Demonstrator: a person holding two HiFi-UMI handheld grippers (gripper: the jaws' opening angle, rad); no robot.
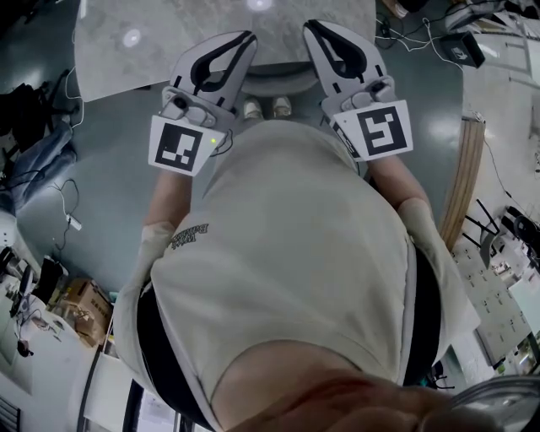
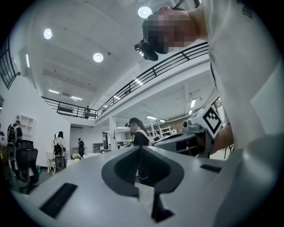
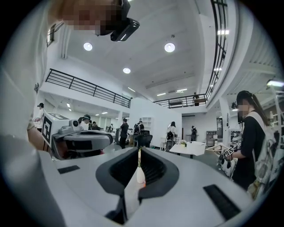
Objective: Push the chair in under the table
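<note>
Chair (image 1: 278,80) at table (image 1: 152,42) in head view only, left gripper (image 1: 250,36), right gripper (image 1: 310,25) closed

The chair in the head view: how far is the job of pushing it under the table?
Done, it seems: the grey chair sits tucked against the pale marble-patterned table, only its curved back showing at the edge. In hand: nothing; the left gripper and the right gripper are shut, empty, apart from the chair. Left: probably nothing, though the seat is hidden.

My right tongs (image 3: 139,155) are closed, tips meeting. My left tongs (image 3: 82,141) sit alongside at left. A person (image 3: 249,137) stands at right.
</note>
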